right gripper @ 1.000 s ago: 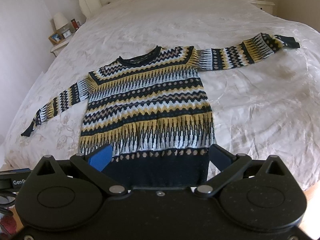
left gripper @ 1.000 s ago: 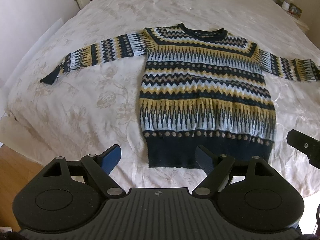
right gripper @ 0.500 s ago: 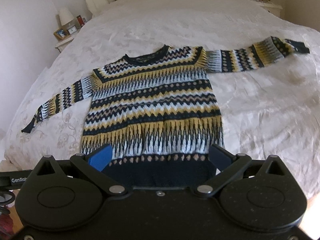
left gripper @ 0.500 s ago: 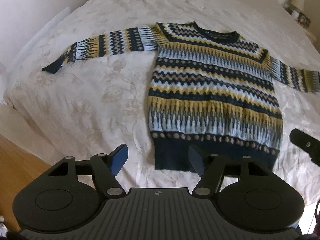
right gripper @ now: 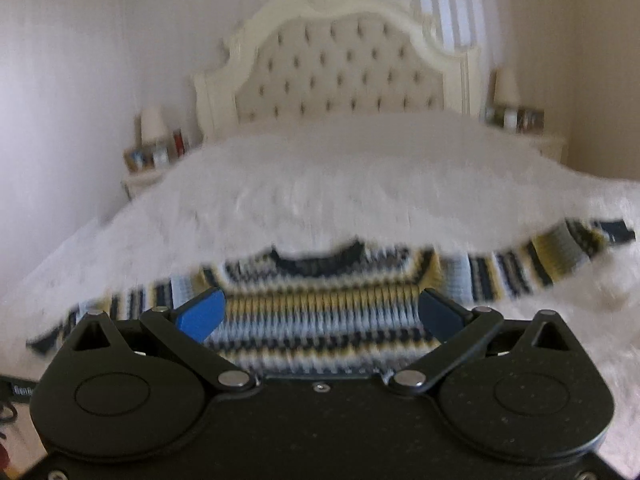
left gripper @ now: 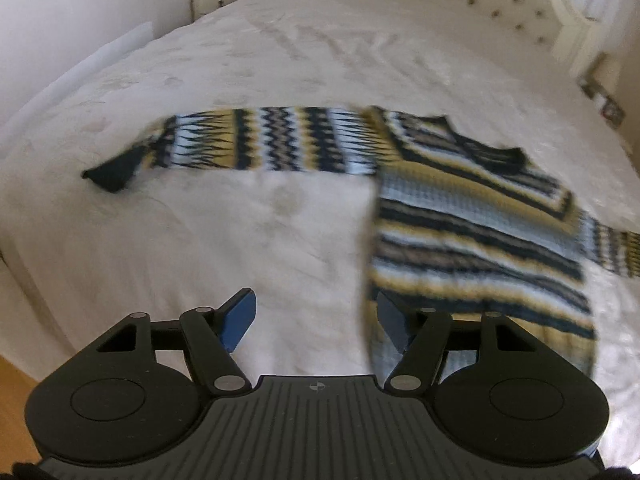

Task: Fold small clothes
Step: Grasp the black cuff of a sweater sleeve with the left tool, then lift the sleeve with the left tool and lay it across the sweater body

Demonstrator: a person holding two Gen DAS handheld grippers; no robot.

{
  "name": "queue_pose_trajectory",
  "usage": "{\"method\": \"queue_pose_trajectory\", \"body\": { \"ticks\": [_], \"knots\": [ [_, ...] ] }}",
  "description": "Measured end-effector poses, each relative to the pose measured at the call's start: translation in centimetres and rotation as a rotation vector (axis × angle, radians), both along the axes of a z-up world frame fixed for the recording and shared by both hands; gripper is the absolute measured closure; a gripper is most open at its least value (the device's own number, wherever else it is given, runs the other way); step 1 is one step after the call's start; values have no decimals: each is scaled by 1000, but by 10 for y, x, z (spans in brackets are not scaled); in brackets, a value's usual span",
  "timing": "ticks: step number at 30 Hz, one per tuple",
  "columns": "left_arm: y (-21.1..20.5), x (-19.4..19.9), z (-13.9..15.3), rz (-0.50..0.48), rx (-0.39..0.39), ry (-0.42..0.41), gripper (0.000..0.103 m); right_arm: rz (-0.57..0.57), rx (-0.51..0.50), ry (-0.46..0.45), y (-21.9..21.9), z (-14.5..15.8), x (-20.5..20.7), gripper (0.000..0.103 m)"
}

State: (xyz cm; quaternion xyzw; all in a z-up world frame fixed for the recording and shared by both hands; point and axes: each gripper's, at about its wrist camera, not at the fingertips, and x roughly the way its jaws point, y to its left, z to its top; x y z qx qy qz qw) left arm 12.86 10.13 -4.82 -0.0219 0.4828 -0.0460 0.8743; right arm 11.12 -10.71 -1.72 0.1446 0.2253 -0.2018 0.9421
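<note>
A navy, yellow and pale-blue patterned sweater lies flat on the white bed, both sleeves spread out. Its left sleeve stretches across the middle of the left wrist view. My left gripper is open and empty, over bare bedspread just left of the sweater's side edge. My right gripper is open and empty, low over the sweater's body, facing its collar. Both views are blurred.
The white bedspread covers a large bed with a tufted cream headboard. Nightstands with lamps and small frames stand on both sides. Wooden floor shows at the lower left.
Both grippers have swung quickly. The left view has turned left, towards the left sleeve. The right view has dropped low and tilted up towards the headboard. Both stay open.
</note>
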Motion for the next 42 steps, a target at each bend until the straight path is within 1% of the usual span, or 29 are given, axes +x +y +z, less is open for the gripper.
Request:
{"method": "queue_pose_trajectory", "body": {
  "ticks": [2, 4, 7, 10, 13, 16, 18, 21, 25, 28, 30, 33, 37, 39, 42],
  "knots": [
    [17, 18, -7, 25, 38, -1, 37, 35, -13, 39, 1, -1, 19, 1],
    [35, 34, -12, 53, 83, -15, 37, 76, 10, 89, 1, -6, 43, 1],
    [61, 55, -20, 77, 150, -43, 37, 78, 34, 135, 6, -15, 70, 1],
    [86, 74, -29, 84, 246, -76, 37, 96, 72, 212, 10, -26, 96, 1],
    [104, 91, -42, 77, 331, -76, 37, 110, 121, 255, 15, -35, 114, 1],
    [120, 107, -55, 64, 378, -60, 37, 126, 152, 291, 22, -42, 130, 1],
    [128, 119, -62, 55, 390, -51, 37, 138, 158, 309, 26, -45, 139, 1],
    [146, 137, -64, 80, 378, -51, 37, 152, 165, 331, 32, -46, 154, 1],
    [177, 165, -57, 184, 310, -73, 37, 157, 178, 346, 37, -47, 172, 1],
    [195, 181, -50, 247, 277, -85, 37, 157, 203, 366, 38, -50, 184, 1],
    [207, 190, -50, 288, 248, -71, 37, 159, 230, 384, 39, -53, 192, 1],
    [219, 194, -56, 328, 168, -25, 37, 158, 276, 415, 38, -58, 199, 1],
    [227, 191, -70, 340, 60, 44, 37, 147, 335, 446, 36, -65, 203, 1],
    [225, 190, -75, 327, 43, 51, 37, 139, 350, 456, 35, -68, 203, 1],
    [221, 188, -79, 307, 46, 61, 37, 138, 349, 474, 36, -72, 204, 1]
  ]
}}
